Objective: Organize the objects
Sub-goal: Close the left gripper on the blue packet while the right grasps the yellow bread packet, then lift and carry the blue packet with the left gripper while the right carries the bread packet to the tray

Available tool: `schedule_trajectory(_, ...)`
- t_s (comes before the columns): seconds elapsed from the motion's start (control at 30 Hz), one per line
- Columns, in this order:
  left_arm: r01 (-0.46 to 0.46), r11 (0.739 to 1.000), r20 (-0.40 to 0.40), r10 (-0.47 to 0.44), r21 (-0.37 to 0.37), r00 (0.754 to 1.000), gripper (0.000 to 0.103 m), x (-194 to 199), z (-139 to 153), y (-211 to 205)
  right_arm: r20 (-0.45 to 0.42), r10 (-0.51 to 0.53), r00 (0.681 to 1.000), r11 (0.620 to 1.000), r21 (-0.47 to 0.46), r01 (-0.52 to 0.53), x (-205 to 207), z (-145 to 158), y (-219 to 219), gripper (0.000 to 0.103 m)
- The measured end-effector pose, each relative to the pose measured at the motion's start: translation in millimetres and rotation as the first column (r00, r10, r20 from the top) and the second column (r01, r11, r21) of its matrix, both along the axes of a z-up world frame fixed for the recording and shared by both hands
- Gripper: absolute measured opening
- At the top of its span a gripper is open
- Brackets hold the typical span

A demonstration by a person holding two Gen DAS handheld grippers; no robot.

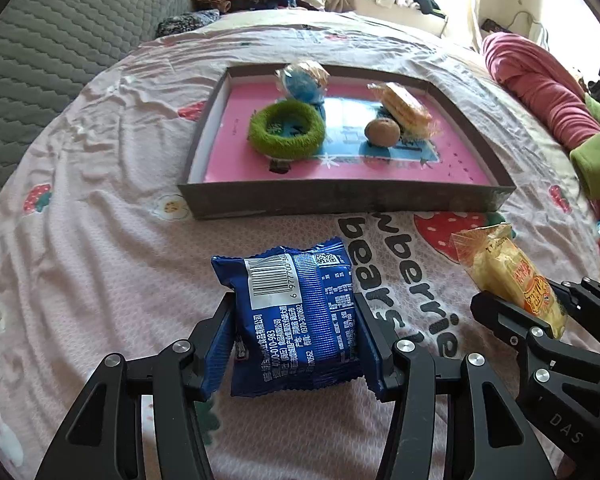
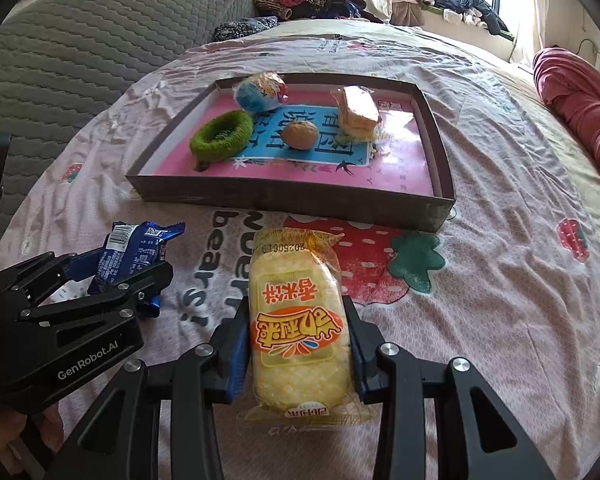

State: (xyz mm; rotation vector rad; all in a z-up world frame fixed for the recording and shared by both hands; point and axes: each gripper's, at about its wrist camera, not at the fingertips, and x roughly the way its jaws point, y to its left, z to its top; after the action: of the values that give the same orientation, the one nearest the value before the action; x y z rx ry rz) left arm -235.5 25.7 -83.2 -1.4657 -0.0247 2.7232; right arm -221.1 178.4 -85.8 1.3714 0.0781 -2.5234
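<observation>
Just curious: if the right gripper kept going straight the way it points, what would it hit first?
Probably the near wall of the tray. The right gripper, jaws shut on the yellow snack pack, aims there, though depth is uncertain.

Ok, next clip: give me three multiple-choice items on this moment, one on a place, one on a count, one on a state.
1. Where is the green fuzzy ring?
A. On the bedsheet outside the tray
B. Inside the tray
C. In the right gripper

2. How many things lie in the tray?
A. Two
B. Four
C. Six

3. What is the left gripper doing?
A. Gripping the blue snack packet
B. Open over nothing
C. Gripping the yellow snack packet

Answers:
1 B, the ring sits on the tray's pink floor.
2 B, the ring, a blue wrapped item, a brown ball and a wrapped wafer.
3 A, its pads press the blue packet's sides; the right gripper grips the yellow snack packet.
</observation>
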Motion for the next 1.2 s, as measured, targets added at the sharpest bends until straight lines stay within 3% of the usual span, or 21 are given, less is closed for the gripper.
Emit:
schedule_trajectory(0.7,0.000,1.000,-0.117,0.000,-0.001,0.993,0.057,43.8,88.2,0.1,-0.127,0.010,0.992,1.000,0.002,-0.010,44.0,89.3,-4.1,0.041)
schedule_trajectory(1.2,0.016,1.000,-0.209,-0.016,-0.003,0.978,0.057,30.6,143.3,15.3,-0.237,-0.014,0.971,1.000,-0.011,0.012,32.2,146.9,13.2,0.041)
